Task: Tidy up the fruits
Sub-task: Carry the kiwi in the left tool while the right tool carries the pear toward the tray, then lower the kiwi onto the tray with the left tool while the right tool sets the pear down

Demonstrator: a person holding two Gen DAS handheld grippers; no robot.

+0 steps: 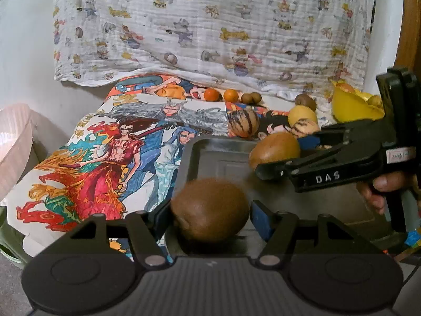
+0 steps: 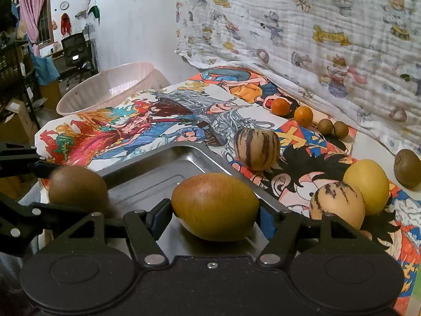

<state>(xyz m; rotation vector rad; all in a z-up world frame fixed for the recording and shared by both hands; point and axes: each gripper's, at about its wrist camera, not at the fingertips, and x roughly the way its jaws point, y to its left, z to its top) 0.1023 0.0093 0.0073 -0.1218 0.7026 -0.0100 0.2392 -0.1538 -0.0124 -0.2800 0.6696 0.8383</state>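
Steel tray noted low centre in both views, laid over a bright cartoon poster with a printed white cloth hung behind.

Left wrist view:
- Found a fuzzy kiwi between the fingers of the left gripper, over the tray's near edge. Saw the left pad against it and the right pad a sliver clear: grip loosened rather than clamped.
- Saw the right gripper enter from the right edge with a hand on its handle, crossing over the tray and hiding part of the fruit behind.
- Spotted a yellow bowl at upper right, half hidden behind that gripper; could not find it in the other view.

Right wrist view:
- Found the right gripper clenched on a green-gold mango over the tray, both pads pressed to its ends.
- Counted loose fruit on the poster to the right: two striped fruits, a yellow fruit touching the nearer striped one, two oranges, a pair of small brown fruits, and a second kiwi at the far right edge.
- Logged a pink ribbed basket beyond the poster's far corner and a black chair in the room at upper left, the chair missing from the left view.
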